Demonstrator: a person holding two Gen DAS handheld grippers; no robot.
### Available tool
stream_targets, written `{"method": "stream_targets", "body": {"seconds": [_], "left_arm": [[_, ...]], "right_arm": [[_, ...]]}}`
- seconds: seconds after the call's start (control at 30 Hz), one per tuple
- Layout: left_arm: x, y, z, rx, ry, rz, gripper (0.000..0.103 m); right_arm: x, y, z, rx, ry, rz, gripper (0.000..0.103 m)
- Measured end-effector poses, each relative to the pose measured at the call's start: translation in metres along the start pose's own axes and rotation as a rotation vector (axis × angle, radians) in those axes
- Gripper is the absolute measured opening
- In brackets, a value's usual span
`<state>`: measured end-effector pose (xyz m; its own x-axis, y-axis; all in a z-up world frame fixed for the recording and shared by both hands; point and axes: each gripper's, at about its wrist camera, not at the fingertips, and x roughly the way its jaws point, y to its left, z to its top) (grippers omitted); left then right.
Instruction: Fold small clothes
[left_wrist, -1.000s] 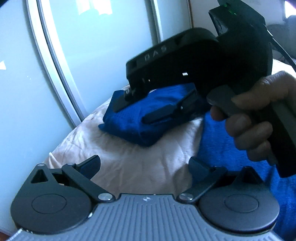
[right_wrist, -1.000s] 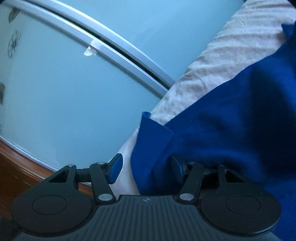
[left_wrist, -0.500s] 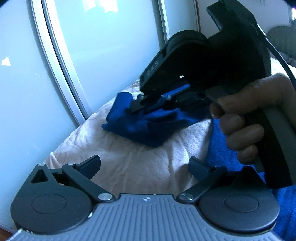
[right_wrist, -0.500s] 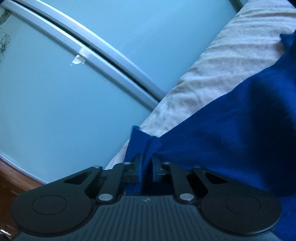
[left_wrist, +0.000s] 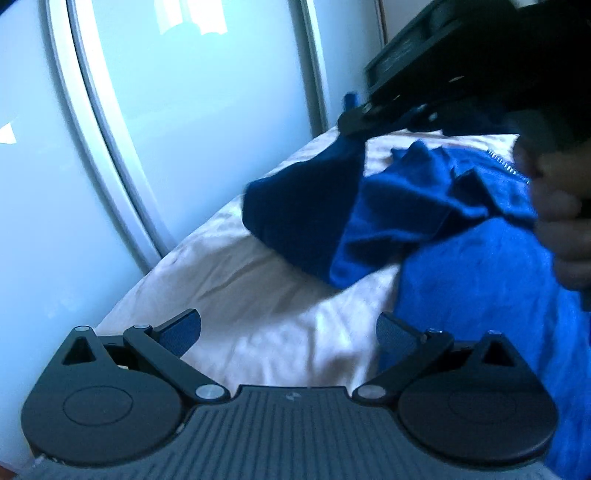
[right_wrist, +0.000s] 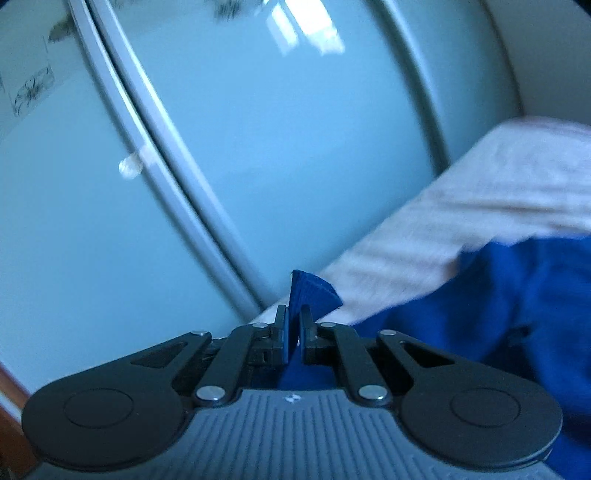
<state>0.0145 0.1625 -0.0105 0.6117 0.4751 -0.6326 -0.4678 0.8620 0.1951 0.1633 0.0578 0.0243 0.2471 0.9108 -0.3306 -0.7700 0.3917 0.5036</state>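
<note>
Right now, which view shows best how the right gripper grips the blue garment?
The right wrist view: the right gripper is shut on the blue garment's cuff edge, which pokes up between its fingers. The left wrist view shows that gripper from outside, dark and blurred, lifting the cloth.

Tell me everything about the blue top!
The blue top is soft, fuzzy-looking cloth with a zipper near one edge. It lies crumpled on the pale bed, one end lifted. The right gripper has its jaws shut on a ribbed edge. The left gripper is open, not touching it.
</note>
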Motion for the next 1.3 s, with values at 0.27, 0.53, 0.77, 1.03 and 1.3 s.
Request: {"method": "stream_targets", "body": {"seconds": [0.27,0.53,0.77,1.03,1.3], "left_arm": [[0.006,-0.042,0.037,0.048,-0.131,0.018,0.103],[0.030,-0.059,0.062,0.086,-0.145,0.004,0.061],[0.050,-0.064,0.080,0.100,-0.095,-0.109,0.018],[0.028,-0.105,0.115,0.165,-0.200,-0.154,0.011],[0.012,-0.180,0.104,0.320,-0.199,-0.318,0.014]], "right_arm": [[-0.051,-0.020,0.021,0.051,-0.123,-0.015,0.005],[-0.081,-0.041,0.027,0.052,-0.211,-0.082,0.005],[-0.099,-0.071,0.036,0.042,-0.225,-0.212,0.005],[-0.136,-0.094,0.034,-0.019,-0.294,-0.385,0.005],[-0.206,-0.137,-0.007,0.046,-0.341,-0.541,0.005]]}}
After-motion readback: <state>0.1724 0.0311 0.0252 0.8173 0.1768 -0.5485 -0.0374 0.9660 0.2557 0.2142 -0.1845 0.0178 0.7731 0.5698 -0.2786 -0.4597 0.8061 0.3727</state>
